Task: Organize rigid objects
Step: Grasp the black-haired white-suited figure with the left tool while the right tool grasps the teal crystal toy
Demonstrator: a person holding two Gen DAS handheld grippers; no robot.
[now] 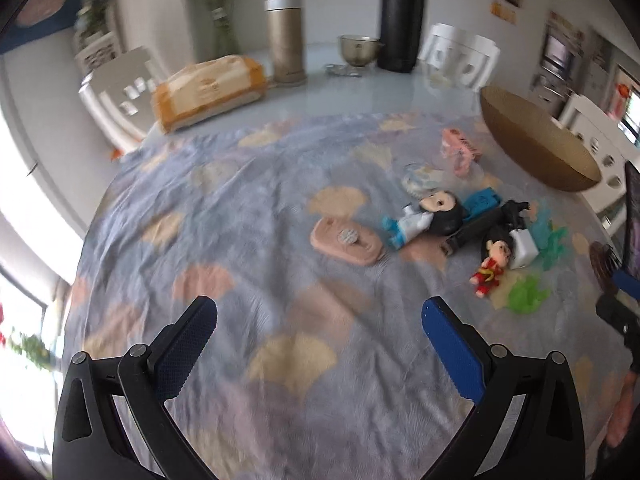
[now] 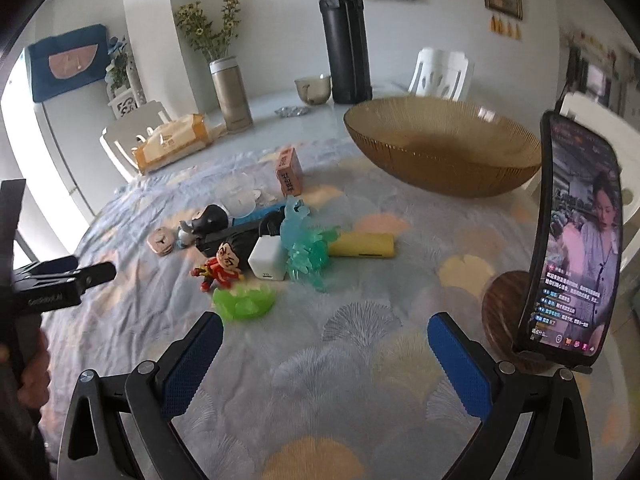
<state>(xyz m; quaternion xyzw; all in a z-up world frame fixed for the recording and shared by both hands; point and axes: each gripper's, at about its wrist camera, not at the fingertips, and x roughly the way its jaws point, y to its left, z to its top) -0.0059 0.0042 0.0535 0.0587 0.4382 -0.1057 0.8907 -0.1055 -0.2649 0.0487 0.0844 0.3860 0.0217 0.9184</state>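
Small toys lie in a pile on the patterned cloth: a red figurine [image 2: 218,266], a white cube charger [image 2: 267,258], a teal crystal piece [image 2: 306,246], a green piece [image 2: 244,300], a yellow bar [image 2: 366,245], a black-haired doll [image 1: 424,216] and a pink oval case [image 1: 346,240]. A large amber bowl [image 2: 440,160] stands behind them. My left gripper [image 1: 320,316] is open and empty, left of the pile. My right gripper [image 2: 326,332] is open and empty, in front of the pile.
A phone on a round wooden stand [image 2: 576,248] is at the right. A pink box [image 2: 289,172], a black flask [image 2: 346,40], a gold flask [image 2: 232,92], a small metal bowl [image 2: 314,88] and a tissue pack [image 2: 172,144] stand further back. White chairs surround the table.
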